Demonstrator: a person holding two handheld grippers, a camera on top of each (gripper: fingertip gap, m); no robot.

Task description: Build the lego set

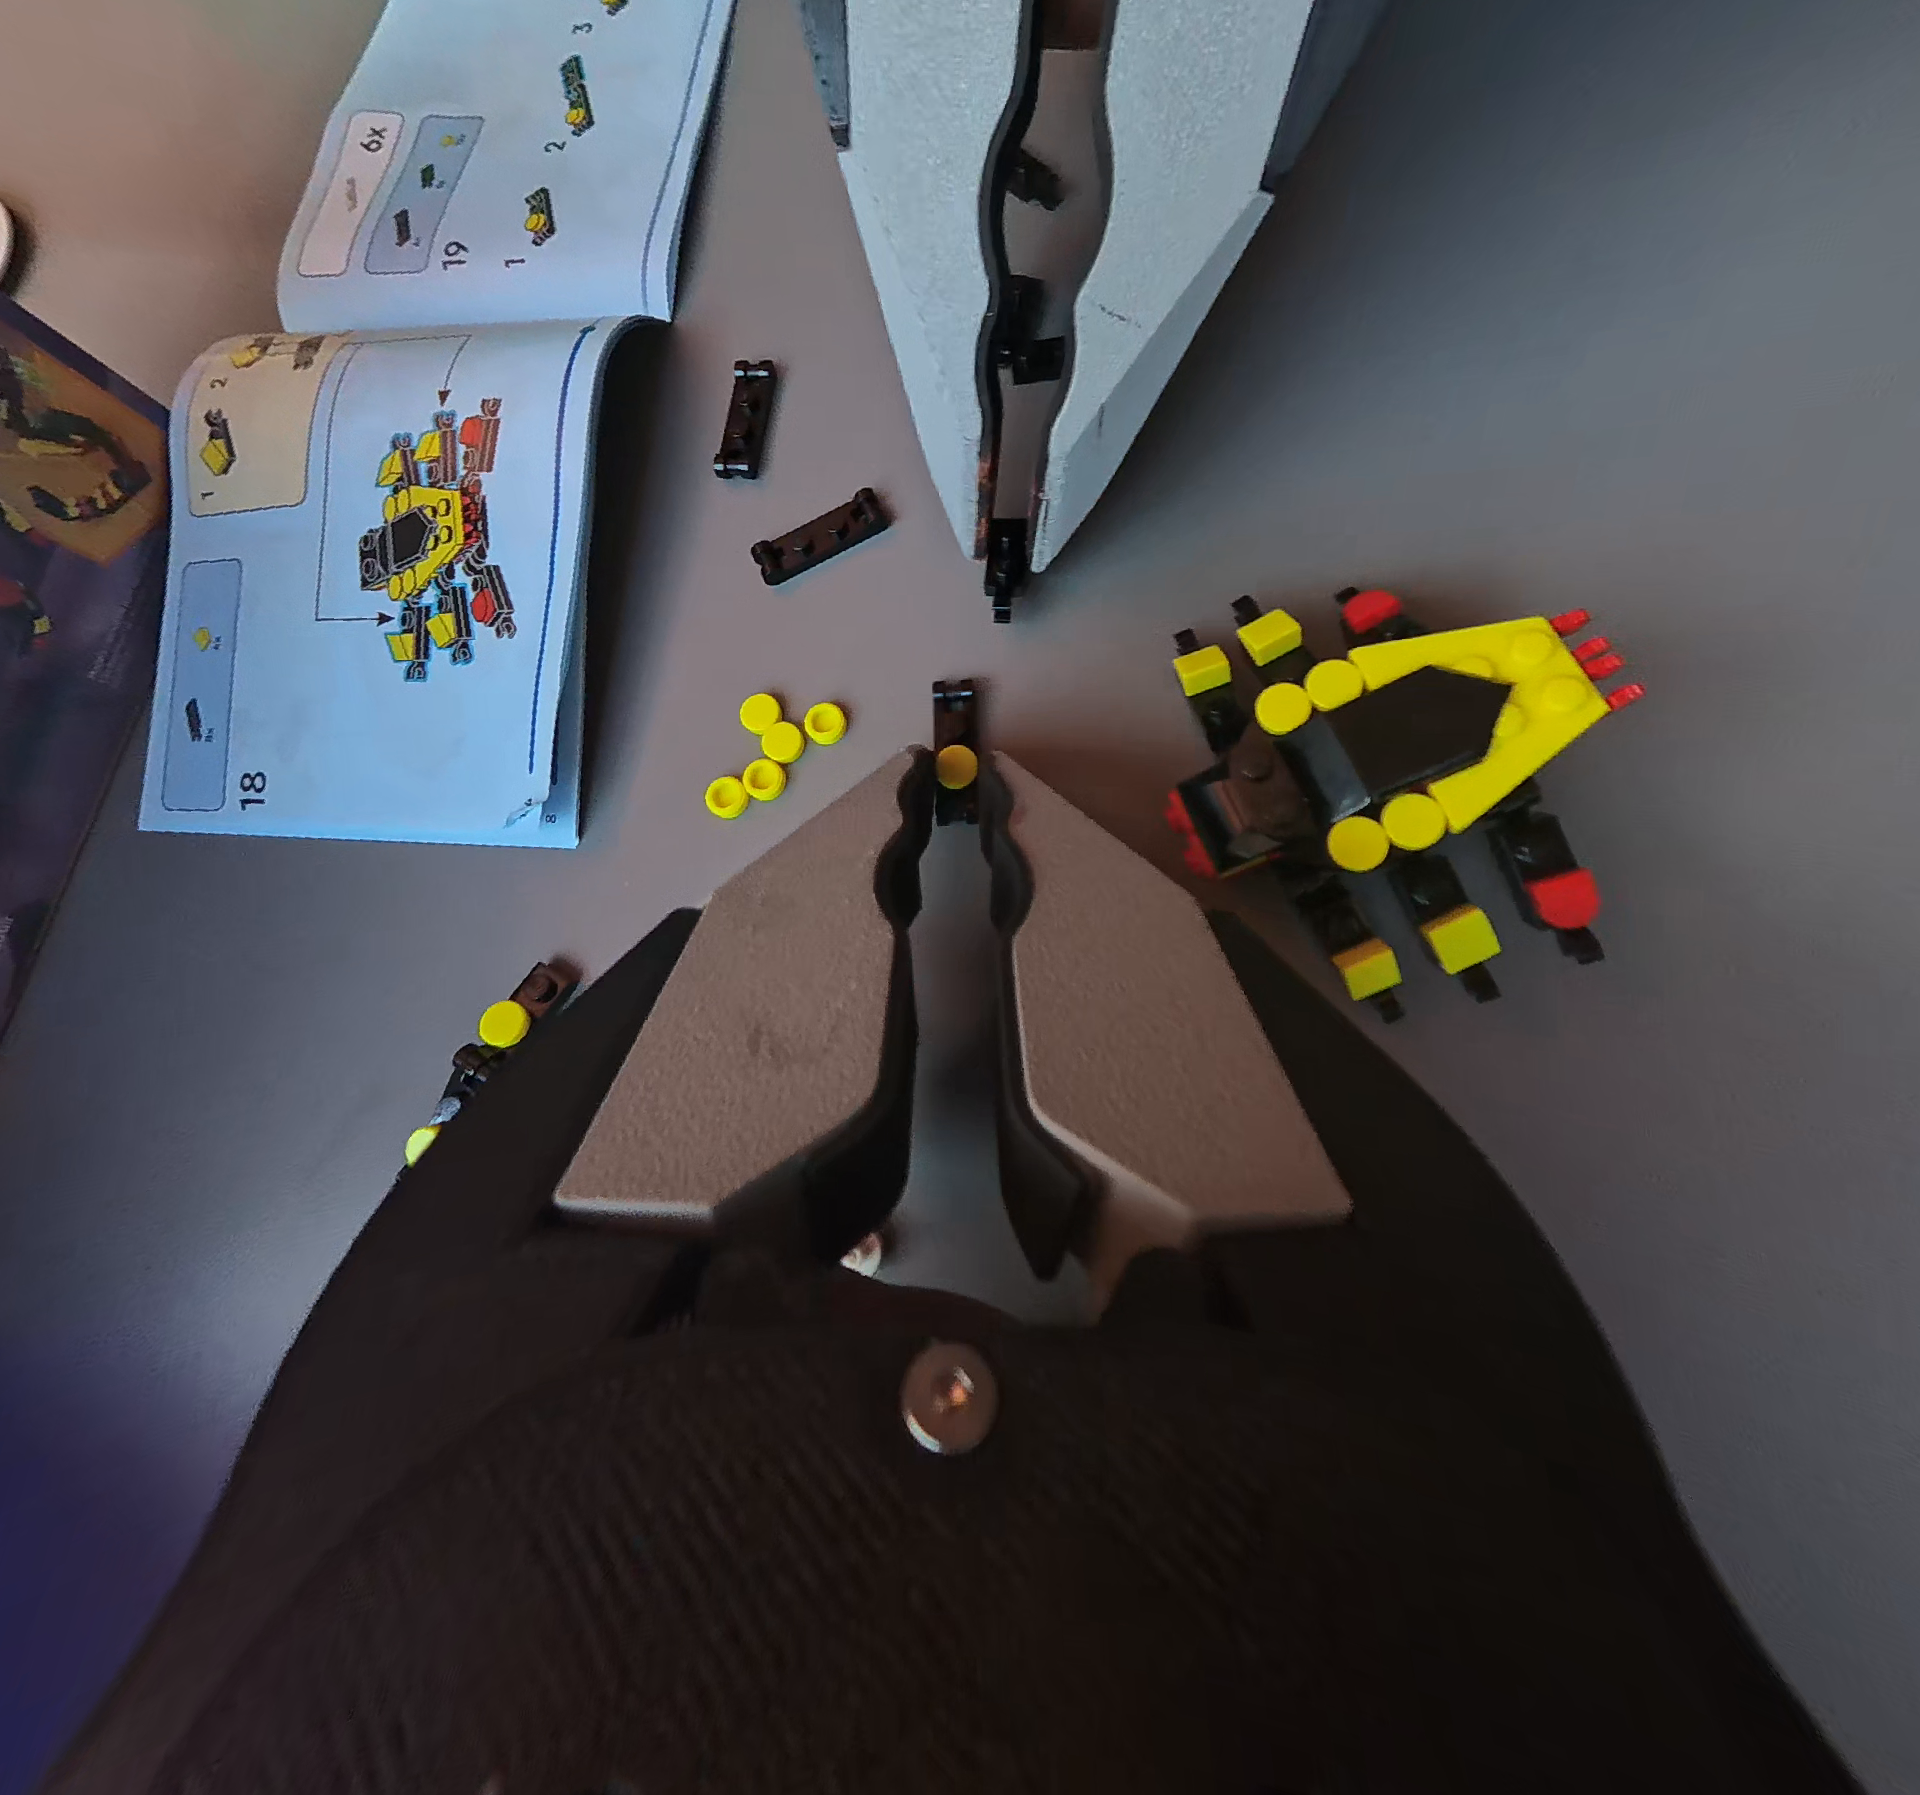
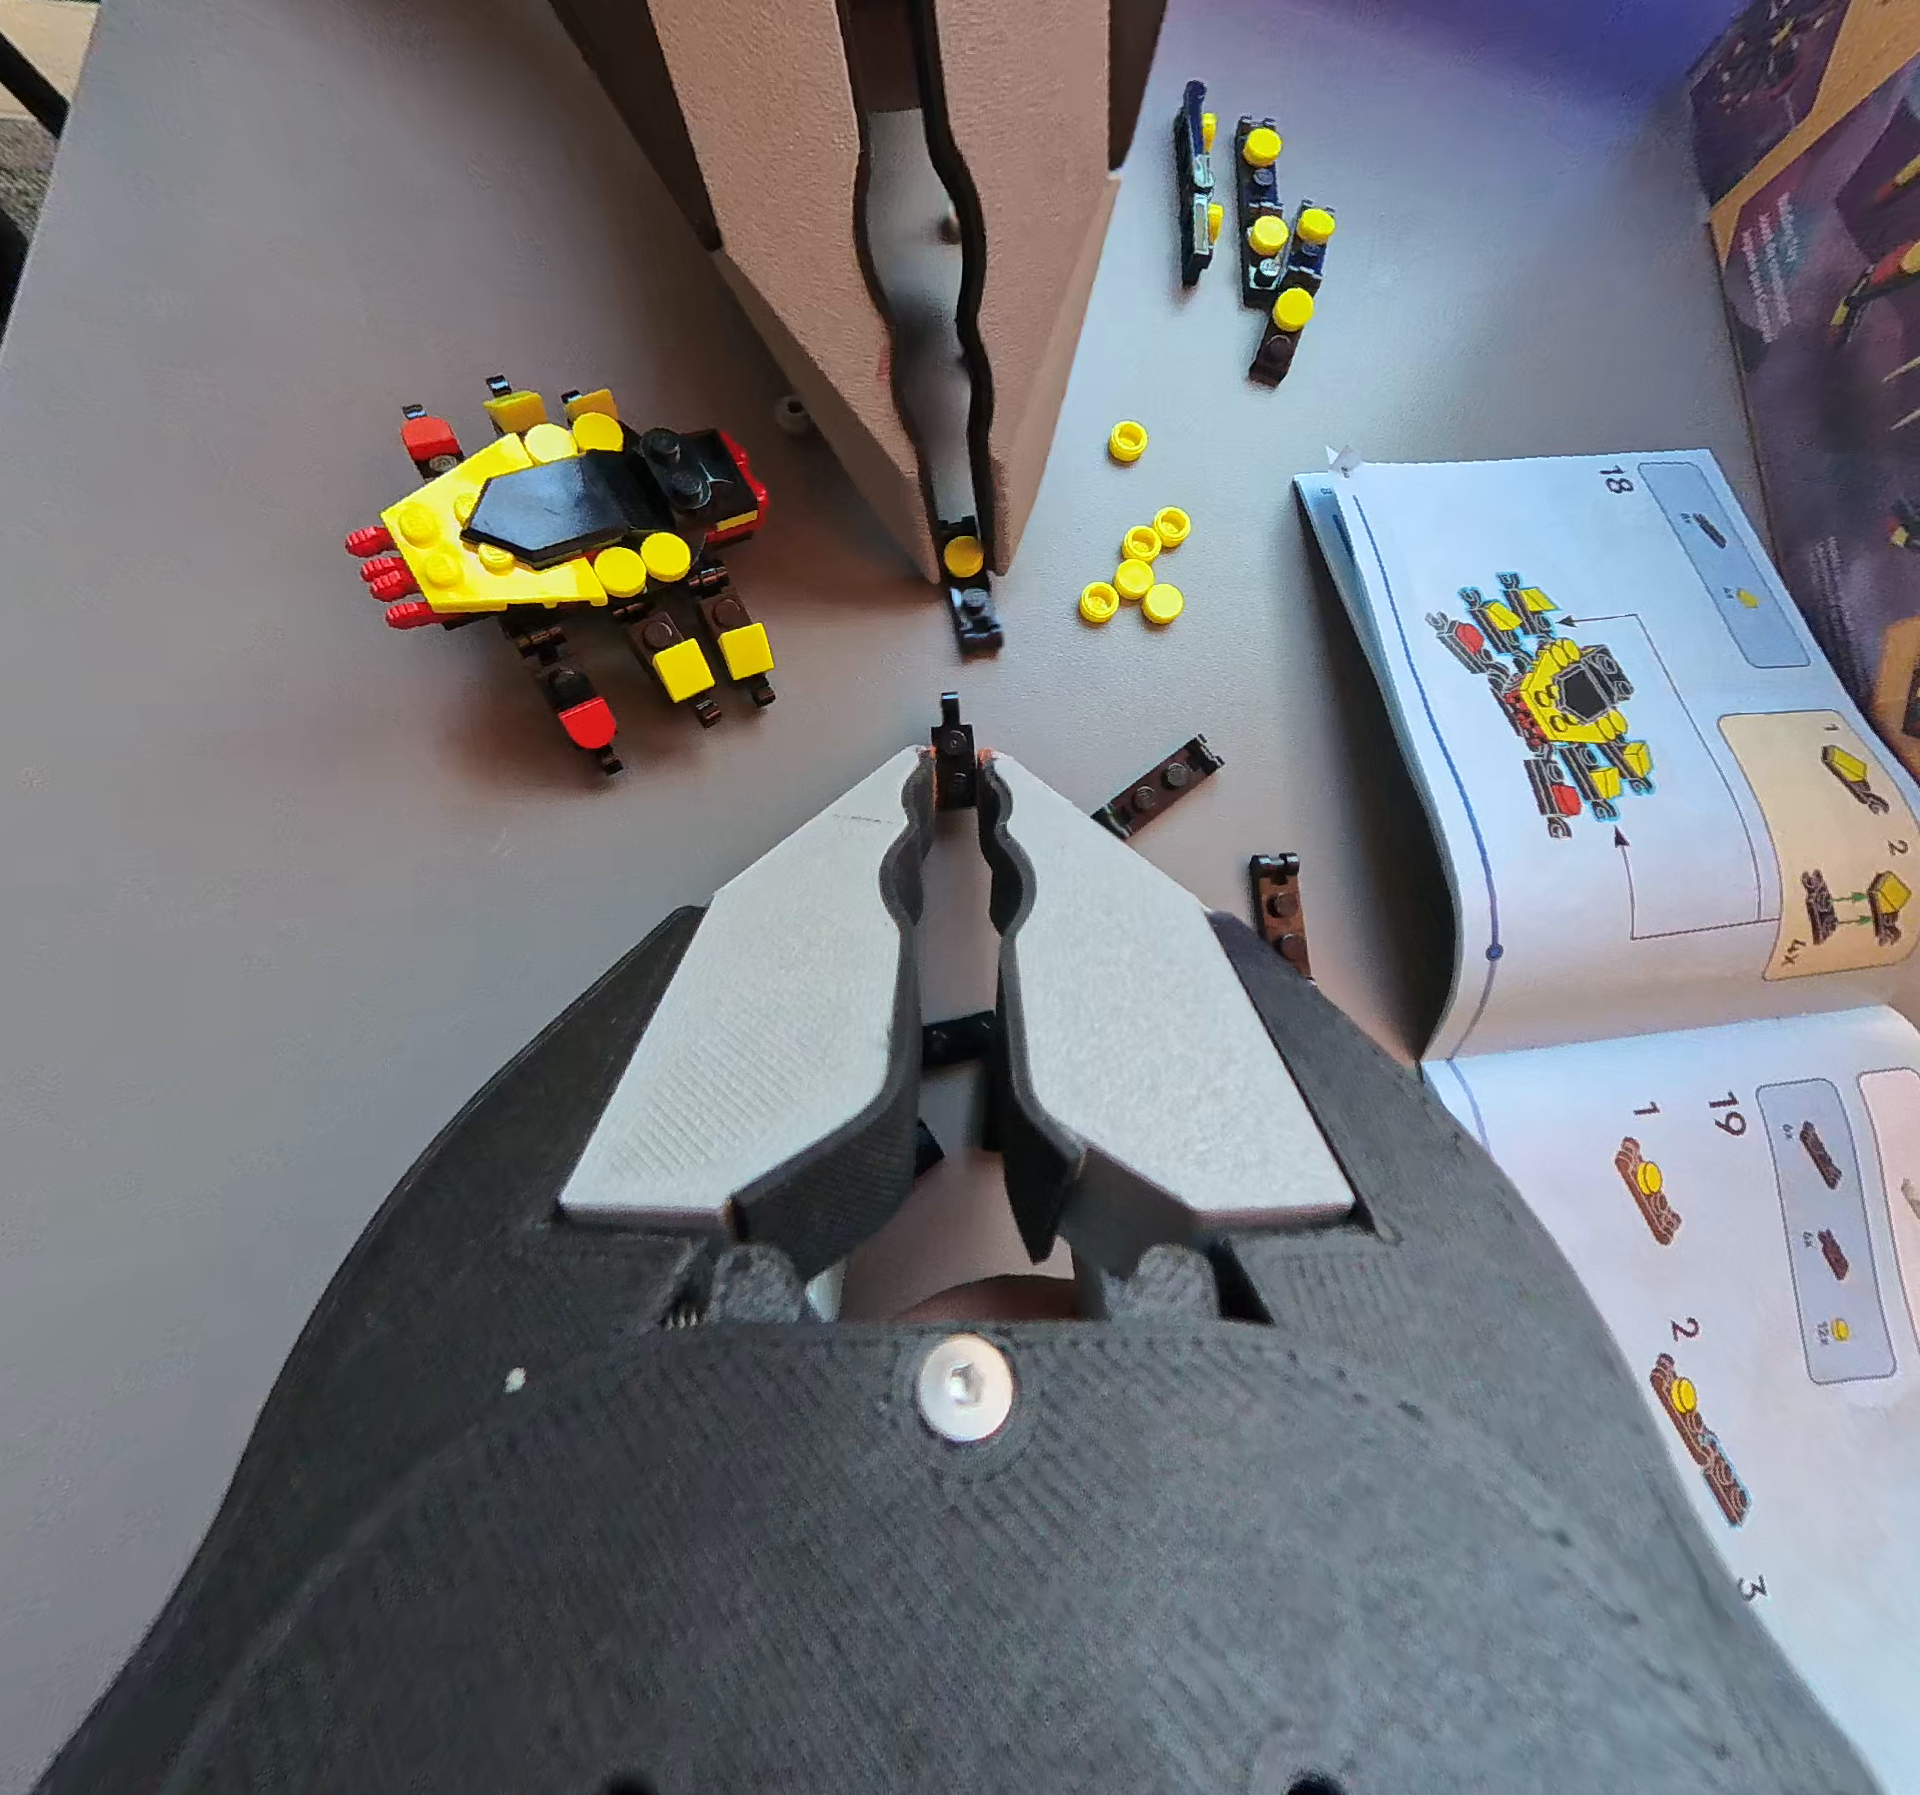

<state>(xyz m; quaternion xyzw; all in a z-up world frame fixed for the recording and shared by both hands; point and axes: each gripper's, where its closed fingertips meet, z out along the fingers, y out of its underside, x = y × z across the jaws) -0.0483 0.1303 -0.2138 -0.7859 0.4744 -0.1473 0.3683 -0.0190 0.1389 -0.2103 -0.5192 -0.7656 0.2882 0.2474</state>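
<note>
My left gripper [image 1: 954,758] is shut on a black plate with a yellow round tile [image 1: 956,766] on it; it also shows in the right wrist view [image 2: 963,556]. My right gripper [image 2: 954,758] is shut on a small black clip piece [image 2: 953,743], which also shows in the left wrist view [image 1: 1004,561]. The two grippers face each other tip to tip, a short gap apart, above the table. The yellow, black and red model [image 1: 1413,769] lies to one side, also in the right wrist view [image 2: 582,540]. Several loose yellow round tiles [image 1: 774,753] [image 2: 1138,566] lie nearby.
The open instruction booklet [image 1: 416,519] [image 2: 1621,810] lies flat. Two loose black plates [image 1: 746,417] [image 1: 821,535] lie by it. Finished black strips with yellow tiles [image 2: 1262,218] lie in a group, one also showing in the left wrist view [image 1: 504,1023]. The set box [image 2: 1829,239] lies at the table edge. One gripper's finger ends stand about 4 centimeters off the other's.
</note>
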